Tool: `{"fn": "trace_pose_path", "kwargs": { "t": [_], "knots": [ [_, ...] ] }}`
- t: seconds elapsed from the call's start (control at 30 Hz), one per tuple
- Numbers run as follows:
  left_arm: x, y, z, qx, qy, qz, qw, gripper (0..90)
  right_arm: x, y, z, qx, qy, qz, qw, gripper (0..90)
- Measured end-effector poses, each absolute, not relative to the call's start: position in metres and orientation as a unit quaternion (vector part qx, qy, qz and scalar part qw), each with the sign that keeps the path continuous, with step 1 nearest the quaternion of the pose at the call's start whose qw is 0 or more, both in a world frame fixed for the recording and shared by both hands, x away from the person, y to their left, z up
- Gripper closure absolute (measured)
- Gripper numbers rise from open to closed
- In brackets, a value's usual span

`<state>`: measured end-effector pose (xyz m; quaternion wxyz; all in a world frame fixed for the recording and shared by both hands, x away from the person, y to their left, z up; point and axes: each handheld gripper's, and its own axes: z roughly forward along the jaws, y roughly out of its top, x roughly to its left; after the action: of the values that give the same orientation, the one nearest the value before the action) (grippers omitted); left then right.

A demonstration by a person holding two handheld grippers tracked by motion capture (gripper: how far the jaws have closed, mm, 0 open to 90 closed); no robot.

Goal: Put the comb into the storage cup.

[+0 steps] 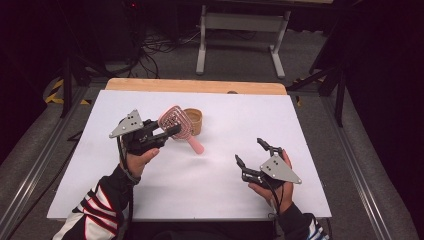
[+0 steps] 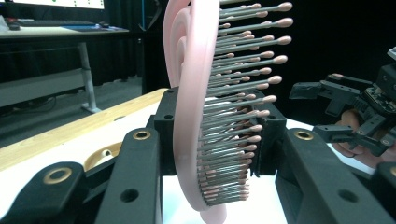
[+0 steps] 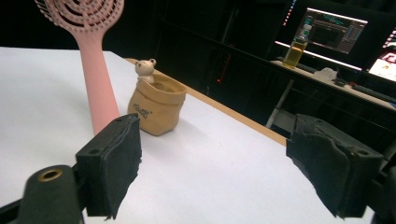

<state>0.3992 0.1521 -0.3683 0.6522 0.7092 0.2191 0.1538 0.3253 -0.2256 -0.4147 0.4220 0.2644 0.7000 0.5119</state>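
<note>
Left tongs (image 1: 167, 131) pinching pink hairbrush (image 1: 176, 121) by its head, bristles turned sideways, handle slanting down toward white desk (image 1: 225, 165). Brush held above desk, just beside tan pouch-shaped cup (image 1: 193, 121) with small bear figure (image 3: 145, 68) at its rim. Right tongs (image 1: 249, 152) spread wide, nothing between the pads, well apart from brush, low over desk.

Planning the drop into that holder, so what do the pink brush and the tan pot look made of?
Hairbrush: apparently moulded plastic, smooth matte pink, vented head; its grey pins carry rounded pink tips, material unclear. Pot: sack-shaped with wrinkled sides, a rolled rim and a small bear figure; the even matte tan surface suggests ceramic or resin, though soft silicone can't be ruled out. Left gripper grips the brush head.
</note>
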Motion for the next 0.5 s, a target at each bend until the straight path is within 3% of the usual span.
{"fn": "trace_pose_path", "kwargs": {
  "t": [0.5],
  "knots": [
    [0.399,0.162,-0.362,0.702,0.223,0.167,0.655,63.7,0.321,-0.239,-0.428,0.28,0.713,0.491,0.414,6.6]
  ]
}}
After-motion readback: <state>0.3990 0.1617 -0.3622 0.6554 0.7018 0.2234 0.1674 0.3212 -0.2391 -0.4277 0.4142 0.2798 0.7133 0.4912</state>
